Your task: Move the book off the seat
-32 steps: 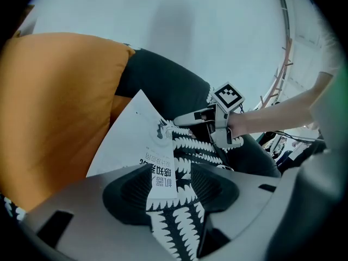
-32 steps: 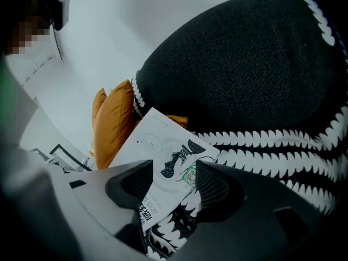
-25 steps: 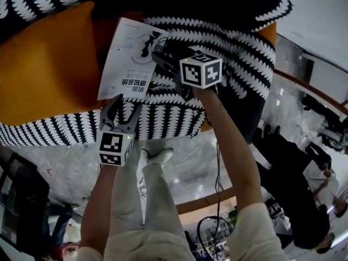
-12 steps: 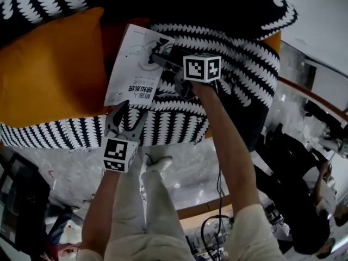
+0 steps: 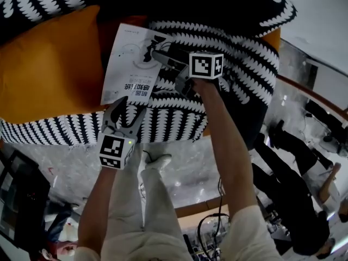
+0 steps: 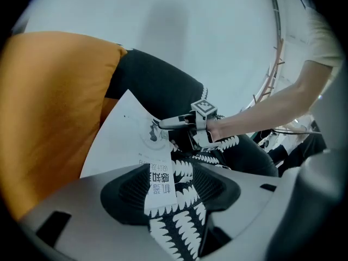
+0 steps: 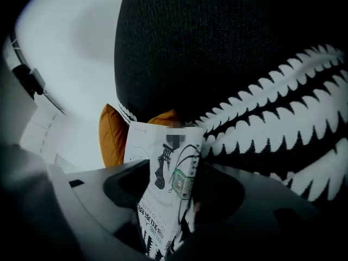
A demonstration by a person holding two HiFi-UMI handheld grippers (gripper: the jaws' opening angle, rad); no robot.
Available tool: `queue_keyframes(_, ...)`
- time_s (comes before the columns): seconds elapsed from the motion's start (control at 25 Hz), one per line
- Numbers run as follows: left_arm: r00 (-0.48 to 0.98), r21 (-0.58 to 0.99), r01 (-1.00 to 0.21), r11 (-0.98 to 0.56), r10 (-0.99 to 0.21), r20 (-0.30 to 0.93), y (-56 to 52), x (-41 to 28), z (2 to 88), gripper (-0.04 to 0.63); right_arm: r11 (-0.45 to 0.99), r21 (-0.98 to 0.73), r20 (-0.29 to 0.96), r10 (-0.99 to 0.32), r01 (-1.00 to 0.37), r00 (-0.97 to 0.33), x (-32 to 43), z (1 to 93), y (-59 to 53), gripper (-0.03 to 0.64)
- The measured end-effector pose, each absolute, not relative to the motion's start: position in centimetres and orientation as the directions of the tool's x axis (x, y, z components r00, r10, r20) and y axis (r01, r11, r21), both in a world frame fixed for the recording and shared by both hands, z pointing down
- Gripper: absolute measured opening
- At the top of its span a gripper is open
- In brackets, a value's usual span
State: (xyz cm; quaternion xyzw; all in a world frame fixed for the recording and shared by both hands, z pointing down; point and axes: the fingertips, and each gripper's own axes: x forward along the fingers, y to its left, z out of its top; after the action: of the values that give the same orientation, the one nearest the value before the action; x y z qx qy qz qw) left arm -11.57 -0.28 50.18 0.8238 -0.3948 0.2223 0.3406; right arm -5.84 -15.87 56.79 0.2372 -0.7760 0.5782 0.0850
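The book [image 5: 133, 64] is a thin white paperback. Its smooth cover carries a dark line drawing and a row of bold Chinese characters I can't read reliably. It lies on the seat [image 5: 234, 48], a knitted black fabric with white toothed stripes, with its left side up against a plain orange cushion [image 5: 49, 64]. My right tongs [image 5: 166, 64] stand wide, having just been closing a little, with the book's right edge between them but not pinched. My left tongs [image 5: 124, 112] are spread too, empty, just off the book's near corner.
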Motion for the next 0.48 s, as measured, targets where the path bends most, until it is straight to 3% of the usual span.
queue_keyframes(0.08, 0.594, 0.39, -0.797, -0.461, -0.484, 0.642, 0.2, -10.9, 50.0, 0.229, 0.202, -0.878, 0.364, -0.308, -0.434, -0.879, -5.2, 55.9, -15.4, 0.147)
queue_keyframes(0.12, 0.605, 0.409, -0.789, -0.458, -0.467, 0.645, 0.9, -10.3, 50.0, 0.229, 0.18, -0.888, 0.354, -0.317, -0.423, -0.88, -4.7, 55.8, -14.6, 0.113)
queue_keyframes(0.4, 0.619, 0.424, -0.778, -0.464, -0.444, 0.648, 1.3, -8.2, 50.2, 0.229, 0.111, -0.901, 0.37, -0.304, -0.419, -0.878, -6.0, 57.4, -14.1, 0.109)
queue_keyframes(0.48, 0.602, 0.401, -0.788, -0.467, -0.449, 0.66, 1.2, -7.9, 49.9, 0.229, 0.11, -0.886, 0.404, -0.292, -0.45, -0.867, -6.1, 57.4, -13.9, 0.068)
